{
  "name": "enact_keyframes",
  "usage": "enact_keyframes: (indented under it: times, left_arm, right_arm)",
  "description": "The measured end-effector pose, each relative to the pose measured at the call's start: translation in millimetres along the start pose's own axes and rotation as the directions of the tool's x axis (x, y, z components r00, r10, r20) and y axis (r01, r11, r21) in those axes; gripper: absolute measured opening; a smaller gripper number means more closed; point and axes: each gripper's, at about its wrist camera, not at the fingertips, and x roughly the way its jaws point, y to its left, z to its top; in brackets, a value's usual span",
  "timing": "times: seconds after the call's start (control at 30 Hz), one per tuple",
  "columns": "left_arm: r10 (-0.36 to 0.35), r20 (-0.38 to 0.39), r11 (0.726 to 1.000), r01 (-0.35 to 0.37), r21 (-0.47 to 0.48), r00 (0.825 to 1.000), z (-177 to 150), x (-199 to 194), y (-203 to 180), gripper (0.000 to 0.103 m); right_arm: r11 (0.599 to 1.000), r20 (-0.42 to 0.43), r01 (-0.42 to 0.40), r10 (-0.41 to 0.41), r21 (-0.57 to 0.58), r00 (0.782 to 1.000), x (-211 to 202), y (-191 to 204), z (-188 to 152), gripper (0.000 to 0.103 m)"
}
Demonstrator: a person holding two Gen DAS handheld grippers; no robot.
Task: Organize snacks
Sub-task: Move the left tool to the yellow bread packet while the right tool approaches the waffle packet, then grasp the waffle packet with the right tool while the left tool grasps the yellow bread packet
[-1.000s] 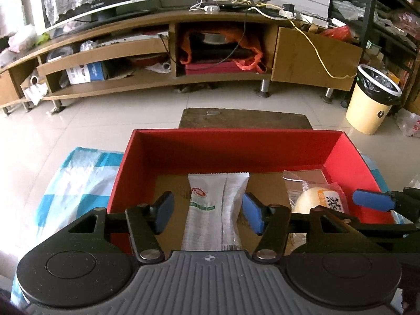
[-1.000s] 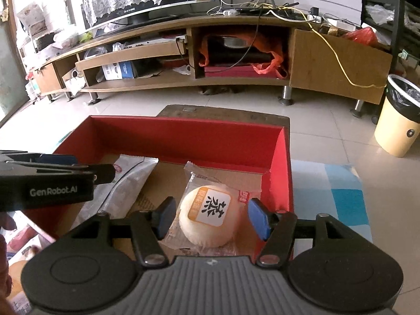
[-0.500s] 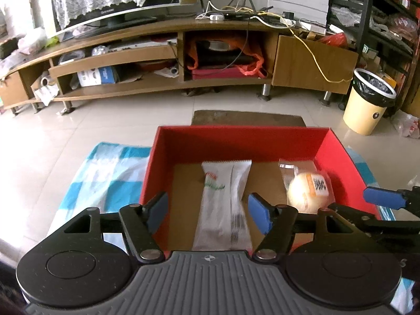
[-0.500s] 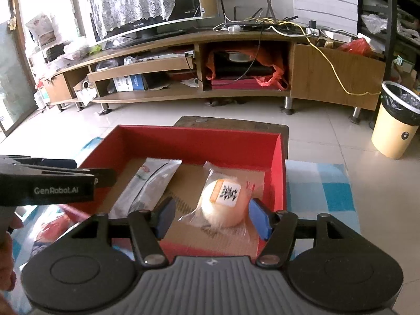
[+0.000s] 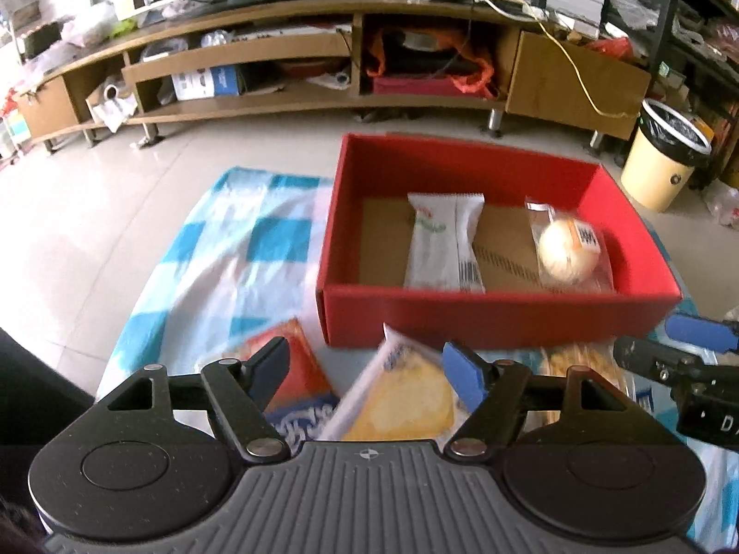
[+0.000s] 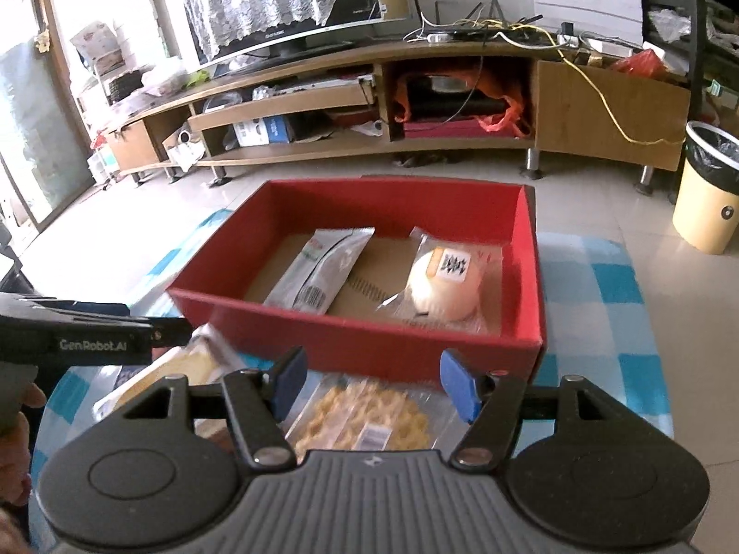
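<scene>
A red box [image 5: 499,318] [image 6: 360,337] sits on a blue-checked cloth. Inside lie a long white snack packet [image 5: 441,242] [image 6: 323,265] and a wrapped round bun [image 5: 568,251] [image 6: 445,284]. My left gripper [image 5: 367,371] is open and empty, in front of the box above a yellow cake packet [image 5: 397,404] and a red-orange packet [image 5: 300,369]. My right gripper [image 6: 367,383] is open and empty, above a clear bag of yellow snacks [image 6: 365,420]. The right gripper shows at the right edge of the left wrist view [image 5: 693,355].
The cloth [image 5: 217,249] covers a low table on a tiled floor. A long wooden TV stand [image 5: 323,64] runs along the back. A yellow waste bin [image 5: 665,161] stands at the right.
Both grippers have pulled back and up from inside the box. The loose packets in front of the box have come into view under the fingers. Both stay open.
</scene>
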Motion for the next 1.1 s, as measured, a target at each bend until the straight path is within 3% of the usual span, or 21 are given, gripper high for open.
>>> enact_keyframes:
  times: [0.3, 0.37, 1.1]
  left_arm:
    - [-0.002, -0.03, 0.999, 0.003, 0.035, 1.0, -14.2, 2.4, -1.5, 0.082]
    - [-0.005, -0.034, 0.999, 0.006, 0.035, 0.999, -15.5, 2.0, 0.2, 0.087]
    - [-0.033, -0.074, 0.996, 0.038, 0.078, 0.997, -30.7, 7.9, 0.4, 0.09]
  right_arm:
    - [1.0, -0.008, -0.005, 0.005, -0.021, 1.0, -8.1, 8.4, -6.4, 0.06]
    - [1.0, -0.012, -0.005, 0.005, -0.021, 1.0, -7.3, 9.4, -7.7, 0.06]
    - [1.0, -0.077, 0.002, -0.003, -0.02, 0.997, 2.3, 10.0, -22.7, 0.061]
